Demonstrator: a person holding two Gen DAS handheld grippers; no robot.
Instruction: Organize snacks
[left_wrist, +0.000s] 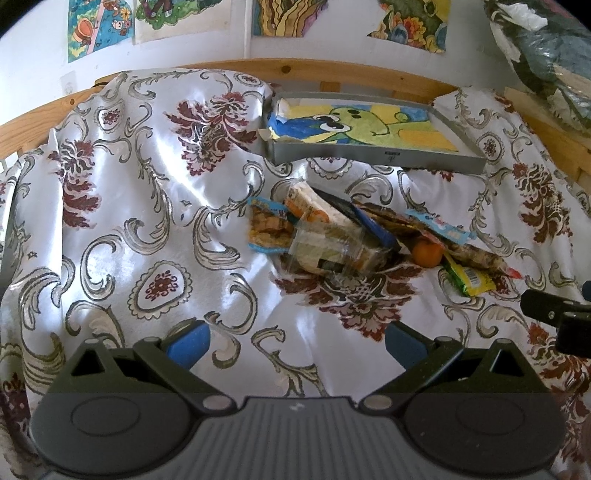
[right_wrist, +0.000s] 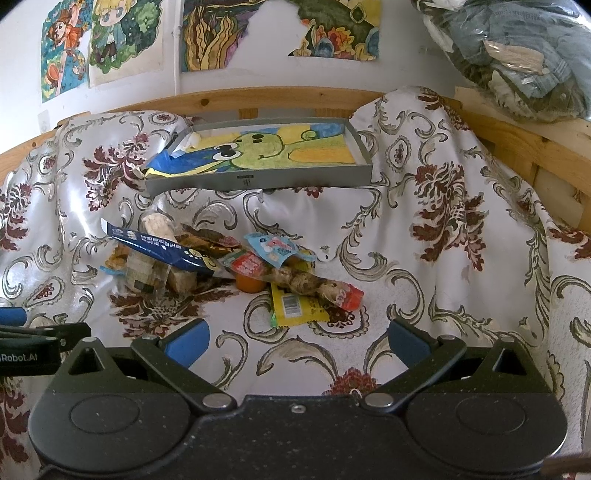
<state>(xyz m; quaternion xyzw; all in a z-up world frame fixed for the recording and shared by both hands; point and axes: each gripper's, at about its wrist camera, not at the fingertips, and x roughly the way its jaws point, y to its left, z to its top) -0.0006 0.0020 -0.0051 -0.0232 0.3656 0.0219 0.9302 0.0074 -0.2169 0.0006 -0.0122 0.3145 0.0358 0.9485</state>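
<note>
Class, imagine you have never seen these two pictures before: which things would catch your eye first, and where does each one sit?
The jumbled heap of snack packets in the middle of the shiny white floral cloth, with a small orange fruit tucked in it. Behind it, towards the wooden rail, lies a shallow grey tray lined with a green cartoon-creature drawing. Colourful drawings hang on the white wall above.

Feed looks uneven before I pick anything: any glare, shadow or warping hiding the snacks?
Left wrist view: bright glare on the satin cloth, clear wrapper glints, orange fruit sits in shadow. Right wrist view: softer light, yellow packet readable. Both views: fisheye bends the wooden rail and darkens the corners.
</note>
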